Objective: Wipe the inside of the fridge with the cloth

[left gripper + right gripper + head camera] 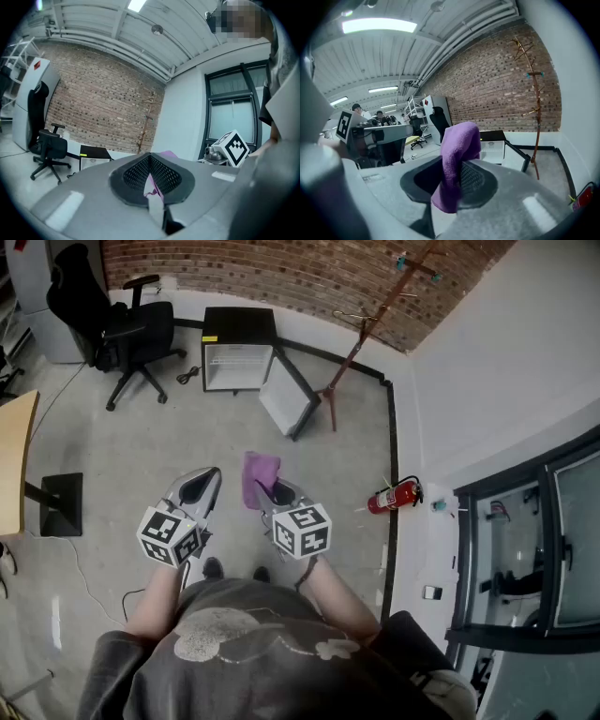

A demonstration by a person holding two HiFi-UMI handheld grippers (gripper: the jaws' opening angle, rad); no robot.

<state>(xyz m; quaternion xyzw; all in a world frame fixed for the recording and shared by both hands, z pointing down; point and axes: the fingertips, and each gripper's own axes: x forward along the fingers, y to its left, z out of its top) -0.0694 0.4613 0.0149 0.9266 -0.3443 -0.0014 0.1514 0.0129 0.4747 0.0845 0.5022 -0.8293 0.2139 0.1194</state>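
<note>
Right gripper view shows your right gripper [452,177] clamped on the purple cloth [459,145]; your left gripper [201,487] is closed on nothing. You're at the carrying step: the open fridge [238,352] stands well ahead, so approach and reach inside.

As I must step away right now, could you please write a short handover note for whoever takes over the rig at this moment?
Left tongs: shut, holding nothing.
Right tongs: shut on the purple cloth, which sticks out past the tips.
Fridge: by the brick wall, well ahead of both tongs, its door swung open.
Done: cloth picked up, fridge open.
Left: carry the cloth to the fridge and wipe its inside; the cloth is nowhere near it yet.
</note>
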